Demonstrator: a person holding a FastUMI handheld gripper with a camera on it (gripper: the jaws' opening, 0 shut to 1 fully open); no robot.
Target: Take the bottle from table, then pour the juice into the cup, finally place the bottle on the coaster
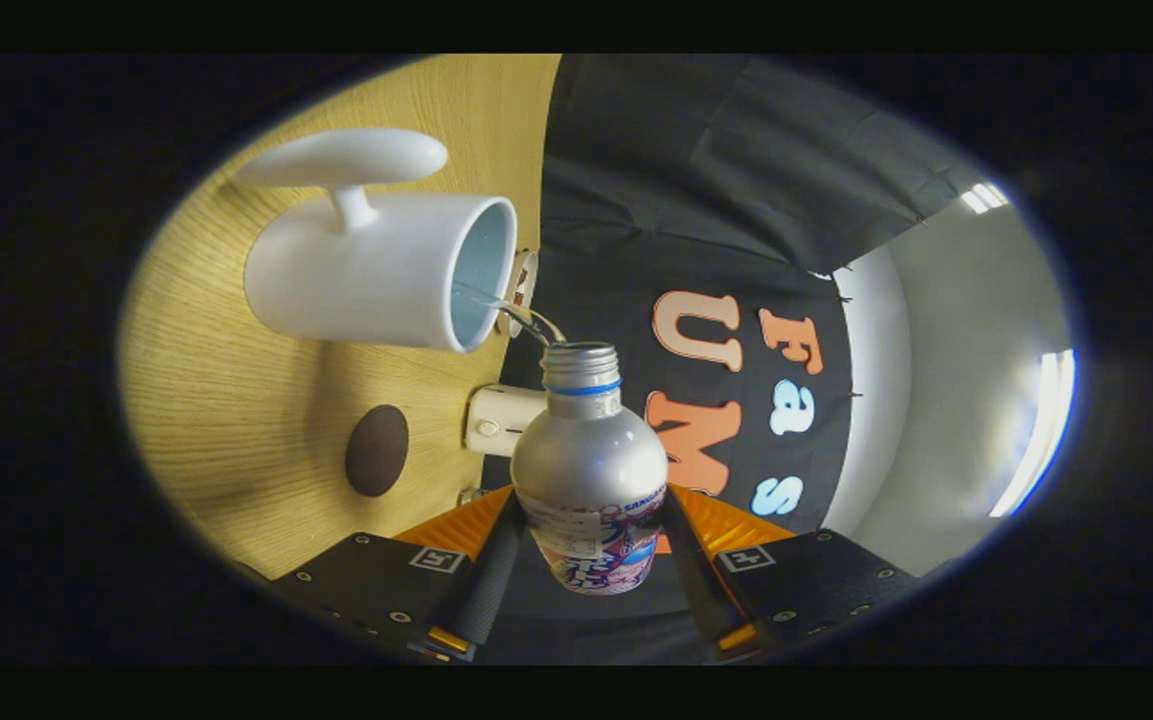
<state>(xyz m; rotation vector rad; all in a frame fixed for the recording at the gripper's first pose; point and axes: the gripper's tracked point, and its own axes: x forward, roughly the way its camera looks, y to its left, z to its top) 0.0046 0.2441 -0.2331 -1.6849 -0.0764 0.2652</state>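
While tongs [588, 545] pinch the tipped bottle [588, 470], liquid streams into white cup [376, 270], wooden table [236, 400], black cloth wall [696, 200].

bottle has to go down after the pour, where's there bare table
The gripper is shut on the bottle. Bare table lies between cup and coaster. It is crowded by the white box at the wall.

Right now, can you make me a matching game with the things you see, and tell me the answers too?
Things:
1. bottle
2. cup
3. coaster
4. liquid

States:
A. lies bare on the wooden table
B. streams from the bottle's mouth into the cup
C. held between the gripper fingers
D. white, with a handle

Pairs: 1-C, 2-D, 3-A, 4-B
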